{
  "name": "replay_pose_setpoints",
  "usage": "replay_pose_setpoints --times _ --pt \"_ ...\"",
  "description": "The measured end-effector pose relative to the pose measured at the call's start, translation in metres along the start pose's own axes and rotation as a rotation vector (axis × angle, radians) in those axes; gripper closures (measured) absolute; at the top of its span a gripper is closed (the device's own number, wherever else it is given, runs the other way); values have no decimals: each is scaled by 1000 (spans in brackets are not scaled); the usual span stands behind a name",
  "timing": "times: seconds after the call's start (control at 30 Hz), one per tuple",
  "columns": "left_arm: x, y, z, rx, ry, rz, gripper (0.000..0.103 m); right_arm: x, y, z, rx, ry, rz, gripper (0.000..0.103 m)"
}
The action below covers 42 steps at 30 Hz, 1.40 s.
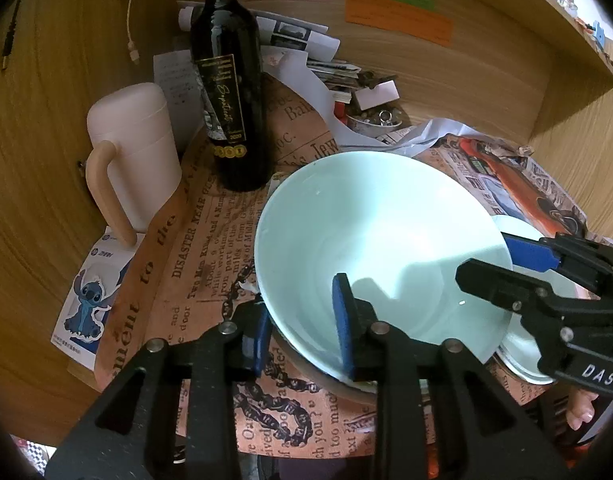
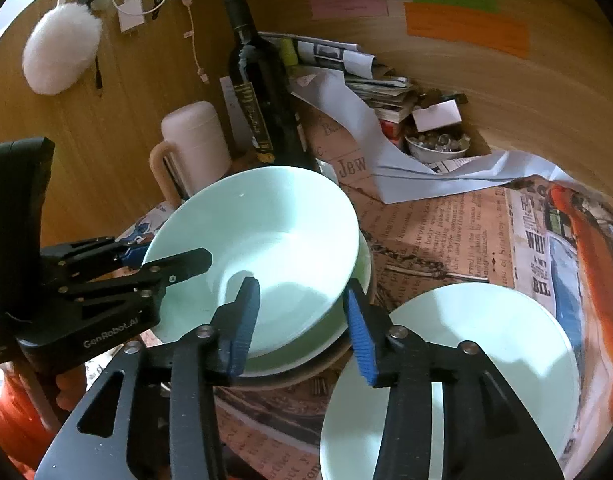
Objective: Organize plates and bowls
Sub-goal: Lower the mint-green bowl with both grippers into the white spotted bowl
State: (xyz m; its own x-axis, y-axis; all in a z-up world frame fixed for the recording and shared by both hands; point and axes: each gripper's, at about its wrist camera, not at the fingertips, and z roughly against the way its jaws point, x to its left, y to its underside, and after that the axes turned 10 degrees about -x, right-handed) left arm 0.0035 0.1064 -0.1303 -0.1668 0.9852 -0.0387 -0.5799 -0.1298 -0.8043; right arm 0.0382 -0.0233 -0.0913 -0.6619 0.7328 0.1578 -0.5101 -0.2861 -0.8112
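A pale green bowl sits tilted on a stack of other dishes. My left gripper straddles the bowl's near rim, one blue pad inside and one outside, with a gap at the pads. My right gripper straddles the opposite rim the same way, jaws apart. A pale green plate lies flat on the table beside the stack, under my right gripper.
A dark wine bottle and a pink lidded mug stand behind the bowl. Crumpled papers and a small bowl of trinkets lie at the back. Newsprint mat covers the wooden table.
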Motion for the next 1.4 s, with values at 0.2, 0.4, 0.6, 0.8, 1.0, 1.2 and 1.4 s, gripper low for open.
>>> replay_pose_setpoints --times 0.2,0.4,0.6,0.8,1.0,1.2,1.4 --pt "-1 -4 -3 7 3 -23 67 -1 -5 7 -45 37 32 48" --pt "-2 -12 11 -50 11 -35 55 1 -11 13 -79 55 64 43" --pt "12 -14 23 -71 14 19 46 -15 -7 8 -40 56 19 43" --pt "17 -3 13 5 58 63 46 -30 0 -3 30 12 -54 43" --pt "13 2 6 50 122 87 46 -35 0 -12 74 -12 -77 43" --pt "13 1 0 67 127 98 42 -34 3 -25 131 -27 -63 53" --pt "17 5 -18 157 172 125 41 -33 5 -33 170 -45 -58 59"
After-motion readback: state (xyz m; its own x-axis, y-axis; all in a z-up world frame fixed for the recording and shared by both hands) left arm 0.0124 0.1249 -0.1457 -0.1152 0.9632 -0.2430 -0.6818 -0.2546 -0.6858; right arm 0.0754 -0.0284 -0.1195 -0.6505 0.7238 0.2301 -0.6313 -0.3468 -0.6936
